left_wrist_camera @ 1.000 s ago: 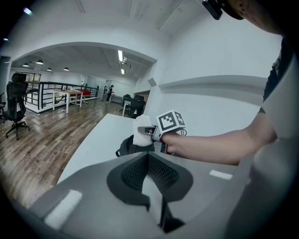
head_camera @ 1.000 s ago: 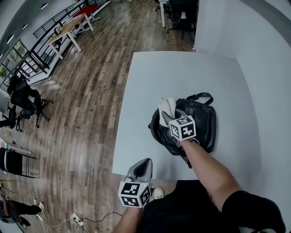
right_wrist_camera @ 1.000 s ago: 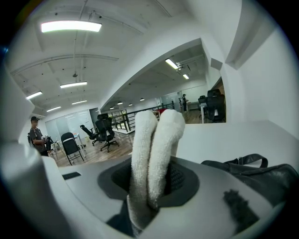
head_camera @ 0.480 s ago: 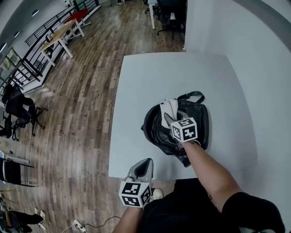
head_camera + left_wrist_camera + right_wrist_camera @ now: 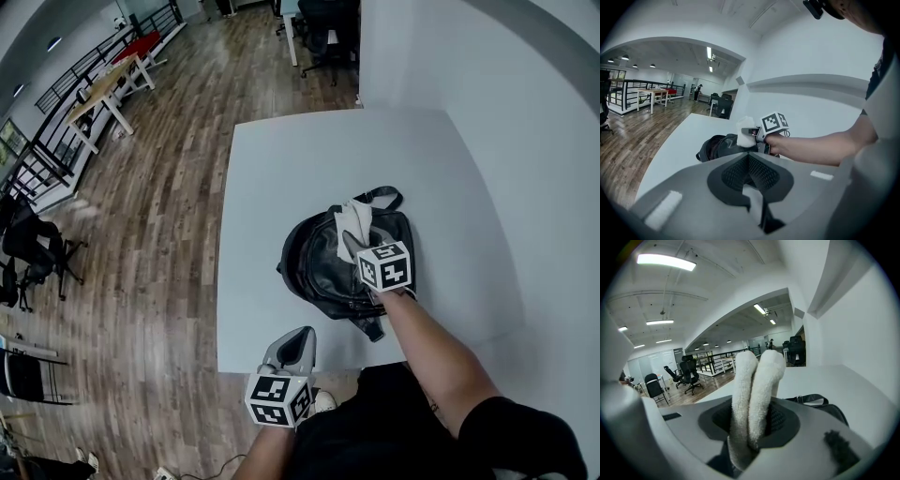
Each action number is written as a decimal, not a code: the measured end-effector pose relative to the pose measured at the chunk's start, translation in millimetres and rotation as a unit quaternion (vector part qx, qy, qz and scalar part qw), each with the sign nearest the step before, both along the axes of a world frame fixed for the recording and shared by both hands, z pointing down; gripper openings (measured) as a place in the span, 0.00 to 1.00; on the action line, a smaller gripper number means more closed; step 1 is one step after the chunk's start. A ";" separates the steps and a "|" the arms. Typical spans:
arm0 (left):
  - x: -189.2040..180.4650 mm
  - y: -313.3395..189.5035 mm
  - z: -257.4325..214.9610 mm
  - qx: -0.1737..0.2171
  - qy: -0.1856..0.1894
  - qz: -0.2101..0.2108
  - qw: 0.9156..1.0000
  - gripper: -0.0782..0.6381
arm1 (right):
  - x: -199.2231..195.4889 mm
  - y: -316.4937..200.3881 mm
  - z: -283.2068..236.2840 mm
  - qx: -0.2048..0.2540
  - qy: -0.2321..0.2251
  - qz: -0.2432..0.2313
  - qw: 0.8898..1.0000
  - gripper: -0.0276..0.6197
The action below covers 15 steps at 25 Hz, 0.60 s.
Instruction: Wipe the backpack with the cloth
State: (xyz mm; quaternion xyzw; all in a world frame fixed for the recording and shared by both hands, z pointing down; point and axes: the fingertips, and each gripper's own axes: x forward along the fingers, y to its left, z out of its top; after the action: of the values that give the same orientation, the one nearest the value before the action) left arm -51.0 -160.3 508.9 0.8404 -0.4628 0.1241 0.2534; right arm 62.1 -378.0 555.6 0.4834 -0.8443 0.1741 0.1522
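Gripping a folded white cloth (image 5: 752, 394), the right claw (image 5: 354, 244) is clamped tight on it, and the right gripper view shows two thick terry folds standing up out of the jaws. The free end of the cloth rests on top of the black backpack (image 5: 319, 267), near the end where the carry strap (image 5: 380, 197) loops out. The right claw sits directly over the bag, with its marker cube (image 5: 385, 265) above the bag's right half as seen in the head view. The backpack lies flat on the white table (image 5: 281, 159), closer to the person's edge than to the far edge, with bare table on every side of it. The left claw (image 5: 300, 339) is held at the near edge of the table, well apart from the backpack. Its jaws are together with nothing between them, and the left gripper view looks across the table toward the bag and the right claw. The only print that can be made out is the black-and-white square marker pattern on the right cube and on the left claw's cube (image 5: 277, 398). Any label on the backpack is too small to read. A wood-plank floor (image 5: 159, 206) lies to the left of the table.
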 end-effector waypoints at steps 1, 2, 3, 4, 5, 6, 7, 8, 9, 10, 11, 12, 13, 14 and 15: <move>2.1 -0.3 -0.1 0.001 0.000 0.004 1.000 0.12 | 3.9 0.6 -1.0 0.001 0.001 0.004 1.000 0.24; 4.4 -0.6 -0.2 0.001 0.001 0.008 1.000 0.12 | 8.0 1.2 -1.9 0.002 0.003 0.007 1.000 0.24; 6.6 -0.6 -0.4 0.002 0.001 0.012 1.000 0.12 | 12.2 2.1 -2.9 0.003 0.004 0.011 1.000 0.24; 8.8 -0.5 -1.0 0.002 0.002 0.016 1.000 0.12 | 16.6 3.2 -4.0 0.004 0.005 0.015 1.000 0.24; 10.8 -0.2 -2.1 0.003 0.002 0.020 1.000 0.12 | 21.2 4.5 -5.6 0.005 0.006 0.020 1.000 0.24; 12.9 -0.1 -3.4 0.004 0.002 0.024 1.000 0.12 | 26.0 5.7 -7.5 0.006 0.007 0.024 1.000 0.24; 14.9 0.1 -4.9 0.005 0.002 0.029 1.000 0.12 | 31.1 6.8 -9.7 0.007 0.007 0.029 1.000 0.24; 16.9 0.2 -6.3 0.005 0.002 0.033 0.999 0.12 | 36.4 7.9 -11.9 0.008 0.007 0.034 0.999 0.24; 18.9 0.4 -7.5 0.006 0.002 0.037 0.999 0.12 | 41.9 9.1 -13.9 0.009 0.008 0.039 0.999 0.24; 20.7 0.7 -8.6 0.007 0.002 0.041 0.999 0.12 | 47.5 10.3 -15.6 0.010 0.009 0.045 0.999 0.24; 22.4 1.2 -9.5 0.008 0.002 0.044 0.999 0.12 | 52.9 11.9 -17.2 0.011 0.010 0.050 0.999 0.24; 24.2 1.8 -10.2 0.009 0.002 0.048 0.999 0.12 | 58.4 13.7 -18.6 0.012 0.010 0.055 0.998 0.24; 26.1 2.5 -10.7 0.009 0.002 0.051 0.999 0.12 | 64.0 15.5 -20.0 0.013 0.010 0.060 0.998 0.24; 27.9 3.1 -11.2 0.010 0.002 0.055 0.998 0.12 | 69.5 17.1 -21.3 0.014 0.011 0.065 0.998 0.24; 29.6 3.4 -11.8 0.011 0.002 0.059 0.998 0.12 | 75.1 18.4 -22.4 0.015 0.012 0.071 0.997 0.24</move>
State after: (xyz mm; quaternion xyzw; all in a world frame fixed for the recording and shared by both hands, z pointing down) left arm -21.5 -156.9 497.1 0.8691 -0.4133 0.1322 0.2376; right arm 137.2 -359.6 533.2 0.5461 -0.8087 0.1659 0.1421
